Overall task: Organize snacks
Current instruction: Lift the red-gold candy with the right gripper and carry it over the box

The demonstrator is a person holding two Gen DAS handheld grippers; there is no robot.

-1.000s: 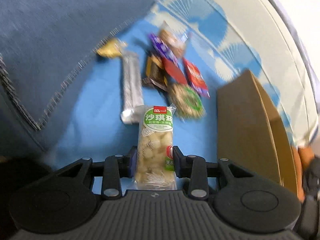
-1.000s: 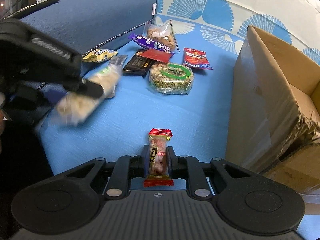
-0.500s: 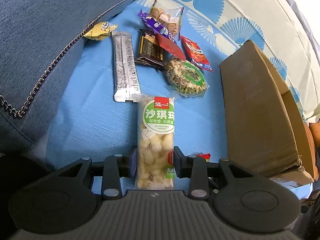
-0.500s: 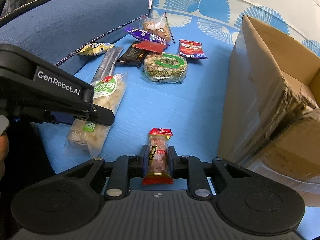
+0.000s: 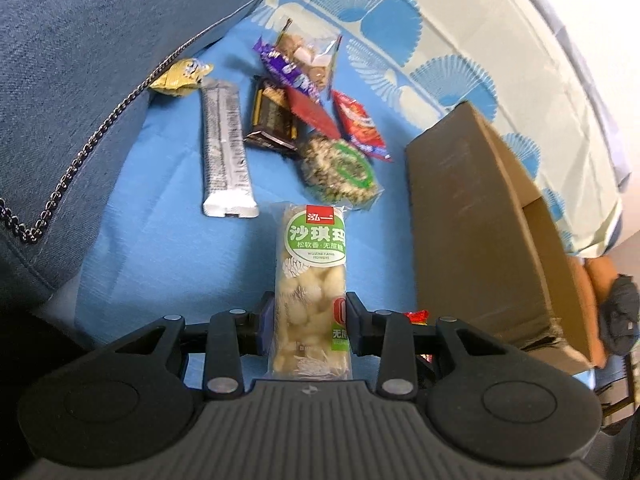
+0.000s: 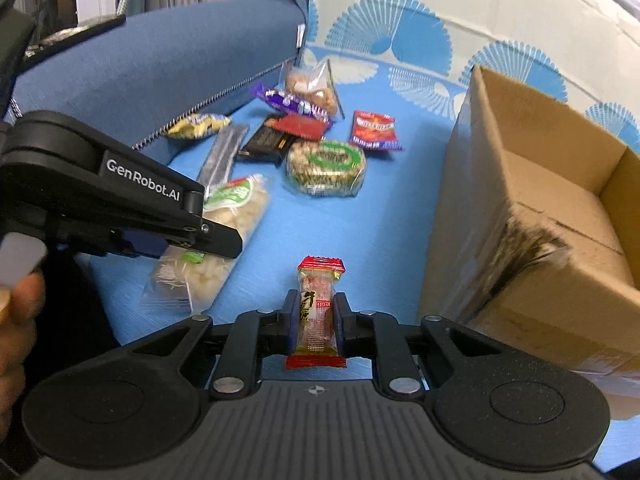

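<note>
My left gripper (image 5: 310,322) is shut on a long clear pack of puffed rice cake with a green label (image 5: 312,276); it also shows in the right wrist view (image 6: 224,232), held above the blue sofa seat. My right gripper (image 6: 316,318) is shut on a small red-ended candy bar (image 6: 317,304), just left of the open cardboard box (image 6: 532,216). The box also shows in the left wrist view (image 5: 472,216). Several snacks lie on the seat: a silver bar (image 5: 226,148), a round green-ringed pack (image 5: 340,170), a dark chocolate bar (image 5: 272,120).
A dark blue cushion (image 5: 88,64) with a chain trim borders the seat on the left. A yellow packet (image 5: 180,78) lies by it. A red chip bag (image 6: 374,130) and a purple wrapper (image 6: 292,104) lie further back. A fan-patterned backrest (image 6: 460,32) rises behind.
Both grippers have kept hold of their snacks. The left gripper has shifted slightly back and up. The right gripper has lifted and now looks into the box opening.
</note>
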